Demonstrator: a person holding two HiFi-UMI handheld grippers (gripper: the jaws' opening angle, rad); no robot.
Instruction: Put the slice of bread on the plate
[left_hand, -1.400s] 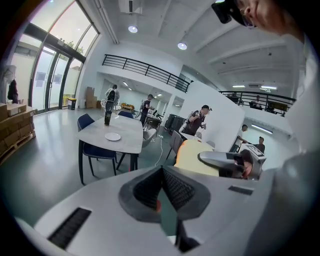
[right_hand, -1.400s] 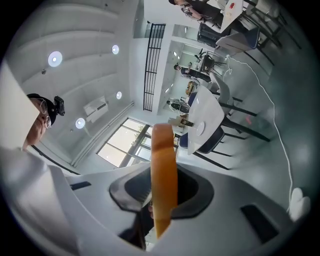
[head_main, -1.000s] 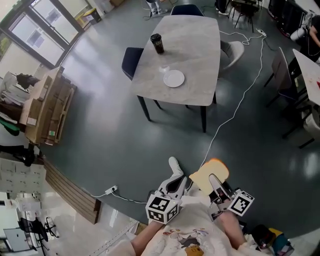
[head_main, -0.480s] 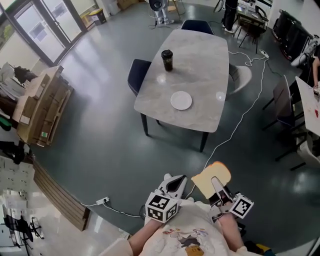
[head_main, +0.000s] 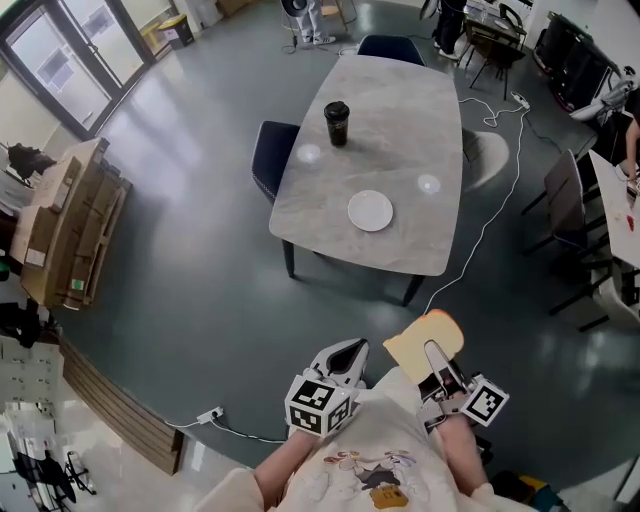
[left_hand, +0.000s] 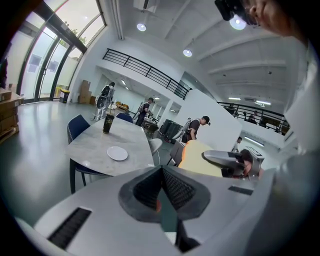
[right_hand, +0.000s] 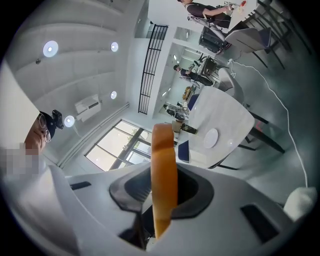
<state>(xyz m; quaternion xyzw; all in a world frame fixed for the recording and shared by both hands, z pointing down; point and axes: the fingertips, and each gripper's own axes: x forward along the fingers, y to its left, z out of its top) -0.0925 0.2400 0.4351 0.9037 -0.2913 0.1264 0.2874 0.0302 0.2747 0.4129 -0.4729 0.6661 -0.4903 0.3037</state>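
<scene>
The right gripper (head_main: 432, 354) gripped the slice of bread (head_main: 446, 328) edge-on between narrow jaws. The white plate (head_main: 371, 211) lay well ahead, near the closer edge of the grey table (head_main: 400, 110), with open floor between. The left gripper (head_main: 345, 354), jaws together and empty, was just beside the right.

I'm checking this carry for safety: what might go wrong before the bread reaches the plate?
1. The right gripper pinches the slice of bread near one edge, most of it sticking out past the jaws; it may sag, tear or slip out.
2. A white cable lies on the floor on the way to the table with the plate; feet might catch it.
</scene>
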